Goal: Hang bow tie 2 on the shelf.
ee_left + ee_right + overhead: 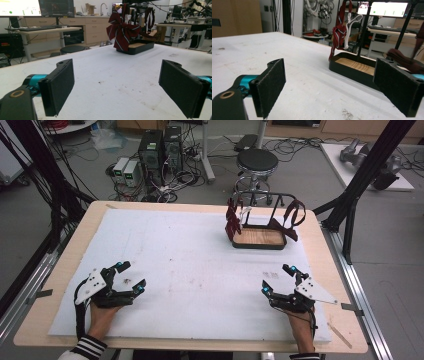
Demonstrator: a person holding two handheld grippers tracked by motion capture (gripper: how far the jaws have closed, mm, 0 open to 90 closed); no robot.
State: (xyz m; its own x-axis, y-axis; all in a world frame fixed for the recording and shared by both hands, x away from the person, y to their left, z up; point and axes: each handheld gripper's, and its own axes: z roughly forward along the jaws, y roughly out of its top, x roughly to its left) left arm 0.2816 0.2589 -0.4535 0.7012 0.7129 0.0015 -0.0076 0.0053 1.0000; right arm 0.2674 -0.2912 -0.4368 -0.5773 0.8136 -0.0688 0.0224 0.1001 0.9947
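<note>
Nothing is handled yet: the left gripper (131, 276) and right gripper (278, 279) rest released on the tabletop (190, 270), well apart from the striped bow tie (233, 220) hanging on the rack (260, 200).

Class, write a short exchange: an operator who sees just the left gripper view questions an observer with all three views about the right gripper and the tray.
Operator: Where is the right gripper?
Observer: In the high view the right gripper is near the front right corner of the white mat, well short of the tray.
Operator: Is it holding anything?
Observer: No. The right gripper view shows its fingers wide apart, with bare mat between them.
</note>
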